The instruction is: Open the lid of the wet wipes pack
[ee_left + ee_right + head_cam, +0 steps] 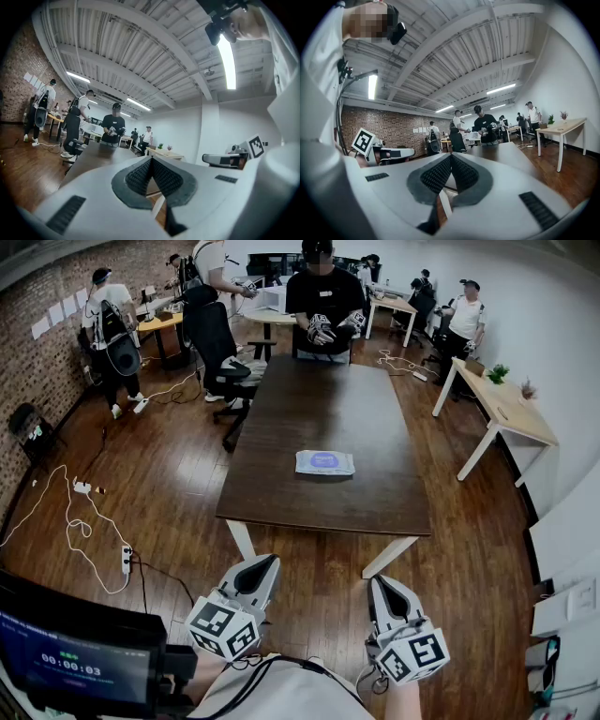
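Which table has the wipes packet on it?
The long dark brown wooden table in the middle holds the pale blue wet wipes pack; the other tables are lighter.

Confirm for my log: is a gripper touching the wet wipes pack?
No, the wet wipes pack lies alone on the table, left gripper and right gripper short of it.

open office/lab: brick wall (37, 296), desks (506, 413), ppl w/ rigs.
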The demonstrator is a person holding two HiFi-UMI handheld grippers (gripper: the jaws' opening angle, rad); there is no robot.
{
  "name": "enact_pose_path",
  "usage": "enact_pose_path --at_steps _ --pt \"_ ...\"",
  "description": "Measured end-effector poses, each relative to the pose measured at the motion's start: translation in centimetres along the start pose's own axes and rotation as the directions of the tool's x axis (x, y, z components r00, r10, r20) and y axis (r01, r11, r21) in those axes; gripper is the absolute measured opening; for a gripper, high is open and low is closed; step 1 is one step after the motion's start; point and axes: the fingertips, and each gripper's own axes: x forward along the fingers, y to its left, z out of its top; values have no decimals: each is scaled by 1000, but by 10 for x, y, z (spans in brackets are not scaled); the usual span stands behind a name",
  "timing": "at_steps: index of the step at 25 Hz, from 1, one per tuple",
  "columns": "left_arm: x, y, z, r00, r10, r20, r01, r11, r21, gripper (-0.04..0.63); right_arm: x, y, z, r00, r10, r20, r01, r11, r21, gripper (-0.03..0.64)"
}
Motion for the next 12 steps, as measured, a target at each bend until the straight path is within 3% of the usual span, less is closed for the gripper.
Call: enact_pose_path --at_steps 12 --pt "2 0 -12 999 -40 28 40 999 -14 0 -11 3 -2 999 -37 6 37 999 -2 9"
